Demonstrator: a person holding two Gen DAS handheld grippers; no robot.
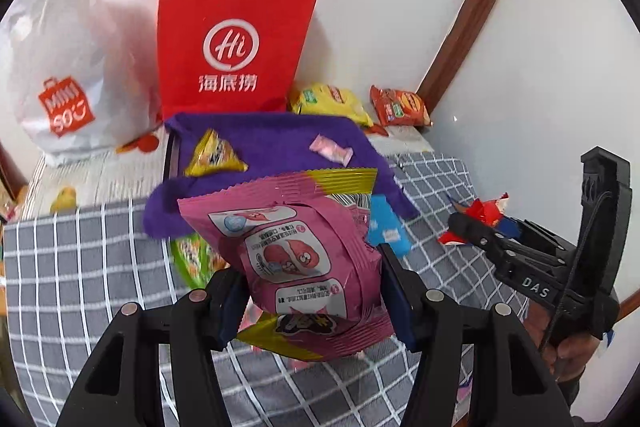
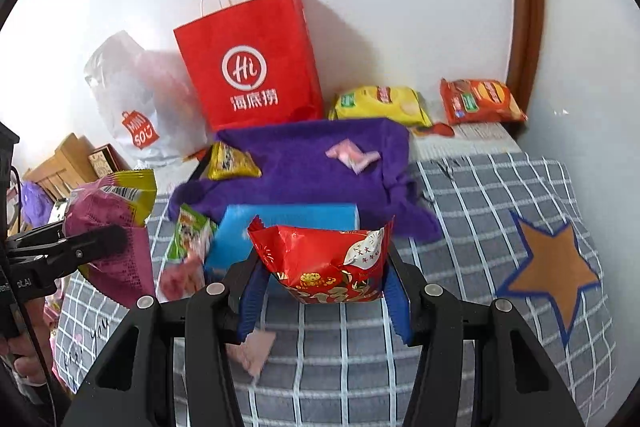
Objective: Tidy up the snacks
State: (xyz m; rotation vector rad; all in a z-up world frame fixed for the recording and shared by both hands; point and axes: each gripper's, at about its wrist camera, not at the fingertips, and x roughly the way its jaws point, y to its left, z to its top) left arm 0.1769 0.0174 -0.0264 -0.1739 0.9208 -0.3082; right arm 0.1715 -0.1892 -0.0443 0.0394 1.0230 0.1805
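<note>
Snacks are in transit in both hands. The left tongs [image 1: 308, 291] are clenched on a pink pack [image 1: 304, 259], gripped across its lower half with the blue pads pressing both side faces; the pack hangs clear above the checked cloth [image 1: 80, 267]. The right tongs [image 2: 324, 291] are clenched on a red pack [image 2: 324, 259] near its bottom seam, top edge upward.

To do the step well, keep both grips constant: the packs are thin, air-filled foil film, glossy and slippery, with crimped saw-tooth seams. Squeezing harder risks bursting them; easing off lets them slide. Carry each pack level and set it down flat before releasing. The likely target is the purple cloth [image 2: 304, 163], which looks like soft felt over a raised tray and already holds a yellow triangular sachet [image 2: 232, 163] and a small pink candy [image 2: 352, 155].

A blue box [image 2: 240, 239], rigid and flat, lies just in front of the purple cloth. Behind it stands a stiff red paper bag [image 2: 252, 63] with cord handles, beside a limp white plastic bag [image 2: 132, 95]. Yellow chips [image 2: 380, 103] and orange chips [image 2: 480, 99] lie by the wall.
</note>
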